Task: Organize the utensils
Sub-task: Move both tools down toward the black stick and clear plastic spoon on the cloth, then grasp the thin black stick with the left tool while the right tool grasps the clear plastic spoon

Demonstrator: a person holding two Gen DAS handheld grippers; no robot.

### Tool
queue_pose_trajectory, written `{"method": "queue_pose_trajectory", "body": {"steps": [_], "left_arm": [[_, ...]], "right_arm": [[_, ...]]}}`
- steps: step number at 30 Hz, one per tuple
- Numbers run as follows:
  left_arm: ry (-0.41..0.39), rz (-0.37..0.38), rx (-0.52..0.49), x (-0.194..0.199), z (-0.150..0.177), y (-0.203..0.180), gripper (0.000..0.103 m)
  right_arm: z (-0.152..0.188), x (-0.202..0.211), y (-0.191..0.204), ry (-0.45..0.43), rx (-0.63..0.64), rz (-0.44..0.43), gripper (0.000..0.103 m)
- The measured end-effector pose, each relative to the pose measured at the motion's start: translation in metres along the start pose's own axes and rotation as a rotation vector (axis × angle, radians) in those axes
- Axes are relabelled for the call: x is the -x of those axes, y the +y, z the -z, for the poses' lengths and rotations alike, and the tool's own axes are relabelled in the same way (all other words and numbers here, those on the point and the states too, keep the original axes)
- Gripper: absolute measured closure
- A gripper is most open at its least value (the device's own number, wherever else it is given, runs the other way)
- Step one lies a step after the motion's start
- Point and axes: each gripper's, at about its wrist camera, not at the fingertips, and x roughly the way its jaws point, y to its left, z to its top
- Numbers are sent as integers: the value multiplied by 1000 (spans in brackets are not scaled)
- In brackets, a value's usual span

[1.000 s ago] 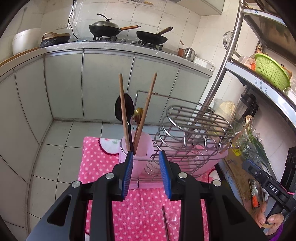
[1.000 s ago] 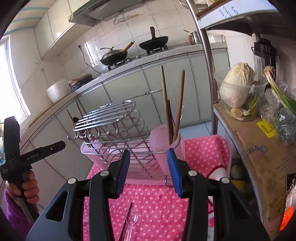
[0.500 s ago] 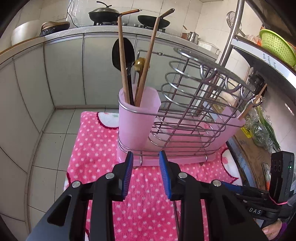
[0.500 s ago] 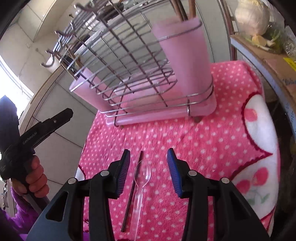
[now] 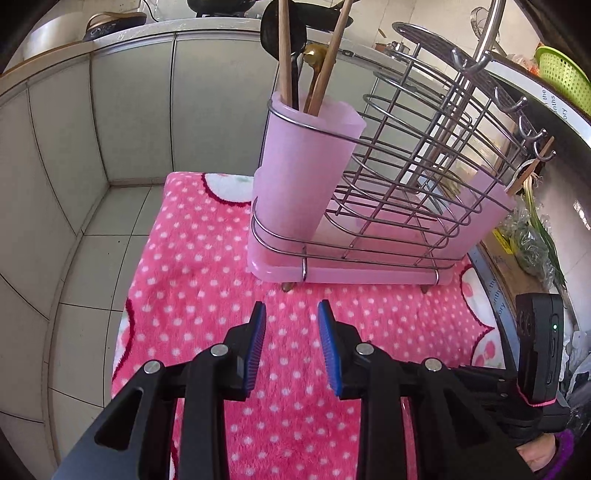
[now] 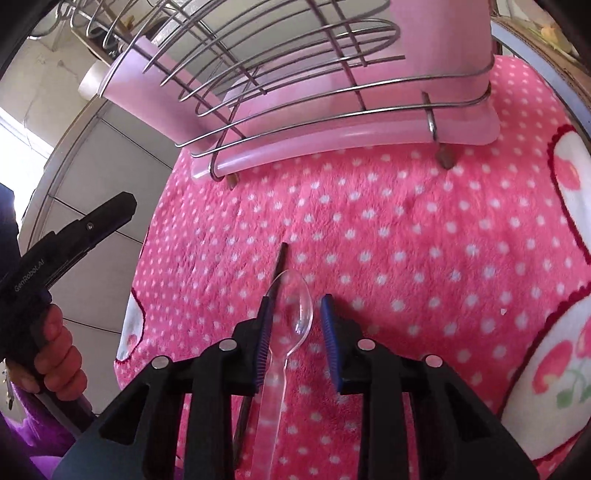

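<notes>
We lower both grippers over a pink polka-dot cloth [image 6: 424,236] in a tiled kitchen, where a clear plastic spoon [image 6: 293,314] lies beside a thin dark stick [image 6: 277,269] — apparently a chopstick, though we cannot be sure. Our right gripper [image 6: 293,325] straddles the spoon's bowl; its jaws have just been closing, yet a gap shows on both sides of the bowl and the blue pads do not press it. The stick lies just left of the spoon, its far tip poking out past the left finger. Beyond them, at the far edge of the cloth, stands a wire rack [image 6: 280,74] on a pink tray [image 6: 332,140]. From the left wrist view, our left gripper [image 5: 291,332] hangs released above bare cloth, nothing between its pads, near the rack's front. At the rack's left end a pink cup [image 5: 306,170] holds two wooden chopsticks [image 5: 284,55], a black ladle [image 5: 291,33] and a brass-coloured spoon [image 5: 314,55], all standing handle-down or upright. A green basket [image 5: 561,81] sits on a shelf at far right, grey cabinets [image 5: 129,110] behind — and the spoon on the cloth is not yet in the cup.
</notes>
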Motion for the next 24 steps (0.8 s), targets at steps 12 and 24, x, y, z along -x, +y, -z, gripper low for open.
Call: {"method": "queue_pose_trajectory", "body": {"steps": [12,24], "left_arm": [[51,40,28,4,11,-5,75],[356,100,18,-60,11,-54,89]], "right_arm": [[8,32,-11,-111,-24,102,100],[15,42,-56,-127,-187,121,100]]}}
